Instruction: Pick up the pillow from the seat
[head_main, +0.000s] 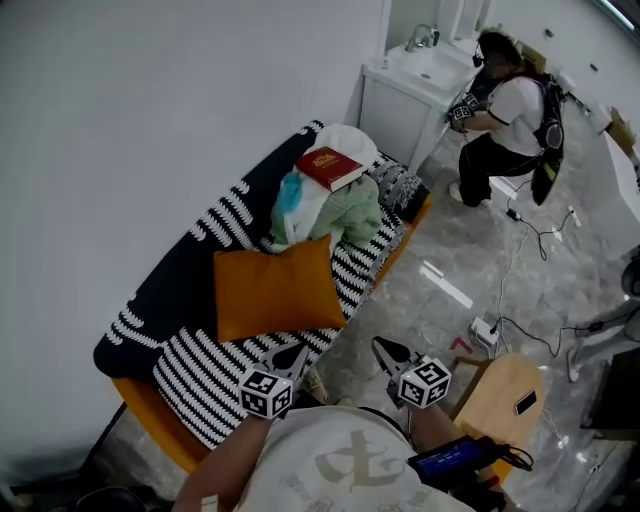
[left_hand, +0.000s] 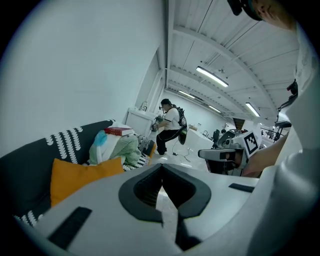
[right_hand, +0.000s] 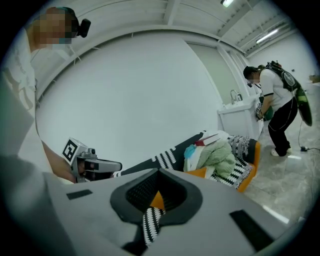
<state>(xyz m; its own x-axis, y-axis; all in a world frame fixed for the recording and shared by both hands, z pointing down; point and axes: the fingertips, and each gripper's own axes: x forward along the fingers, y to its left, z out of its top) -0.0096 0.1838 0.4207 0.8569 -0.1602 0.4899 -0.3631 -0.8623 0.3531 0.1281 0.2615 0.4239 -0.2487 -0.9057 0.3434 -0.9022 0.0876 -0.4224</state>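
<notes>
Head view: left gripper (head_main: 291, 354) and right gripper (head_main: 386, 350) are hovering at the sofa's (head_main: 200, 375) front edge, jaws closed and empty; the orange pillow (head_main: 275, 290) is lying on the sofa.

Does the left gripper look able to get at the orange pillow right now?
Probably yes: the left gripper hangs just short of the orange pillow with nothing between; the clothes heap lies behind it. Its jaws are shut, though.
</notes>
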